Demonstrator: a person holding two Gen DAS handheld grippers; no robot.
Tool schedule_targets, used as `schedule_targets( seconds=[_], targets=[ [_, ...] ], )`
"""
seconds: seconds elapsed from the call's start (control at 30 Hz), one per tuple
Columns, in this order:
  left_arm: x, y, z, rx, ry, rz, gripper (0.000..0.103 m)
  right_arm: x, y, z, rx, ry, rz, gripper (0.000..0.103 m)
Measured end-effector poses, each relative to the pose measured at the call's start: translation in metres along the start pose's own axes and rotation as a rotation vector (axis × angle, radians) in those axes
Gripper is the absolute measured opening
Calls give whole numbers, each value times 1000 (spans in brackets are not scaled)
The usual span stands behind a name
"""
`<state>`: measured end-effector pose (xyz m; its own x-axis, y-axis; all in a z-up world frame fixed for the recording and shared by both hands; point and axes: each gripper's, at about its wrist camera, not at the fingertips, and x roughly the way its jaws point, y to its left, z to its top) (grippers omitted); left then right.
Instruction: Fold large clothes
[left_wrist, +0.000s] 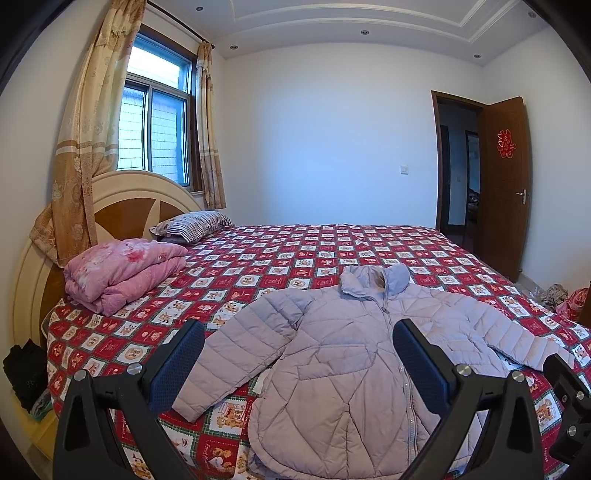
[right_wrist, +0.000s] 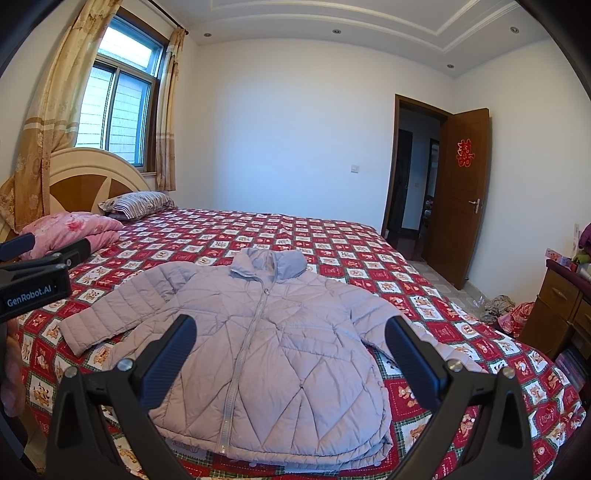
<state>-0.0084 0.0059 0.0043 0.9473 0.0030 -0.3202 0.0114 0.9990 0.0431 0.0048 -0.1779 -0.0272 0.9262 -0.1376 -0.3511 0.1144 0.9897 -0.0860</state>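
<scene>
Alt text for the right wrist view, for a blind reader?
A lilac puffer jacket lies flat, zipped and front-up on a red patterned bedspread, sleeves spread. The open right hand-held gripper hovers over it, holding nothing.

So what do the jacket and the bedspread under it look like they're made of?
The jacket looks like thin synthetic shell over puffy fill: stitched quilting, slight sheen, though the fibre is unclear. The bedspread looks like matte printed woven cloth, probably cotton, with a red check print.
</scene>
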Motion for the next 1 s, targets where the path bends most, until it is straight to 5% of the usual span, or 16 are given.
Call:
schedule_targets(
  seconds=[1.0],
  targets=[
    [1, 2, -2, -2, 3, -3, 102, 0, 1, -2, 0, 5, 1, 103]
  ],
)
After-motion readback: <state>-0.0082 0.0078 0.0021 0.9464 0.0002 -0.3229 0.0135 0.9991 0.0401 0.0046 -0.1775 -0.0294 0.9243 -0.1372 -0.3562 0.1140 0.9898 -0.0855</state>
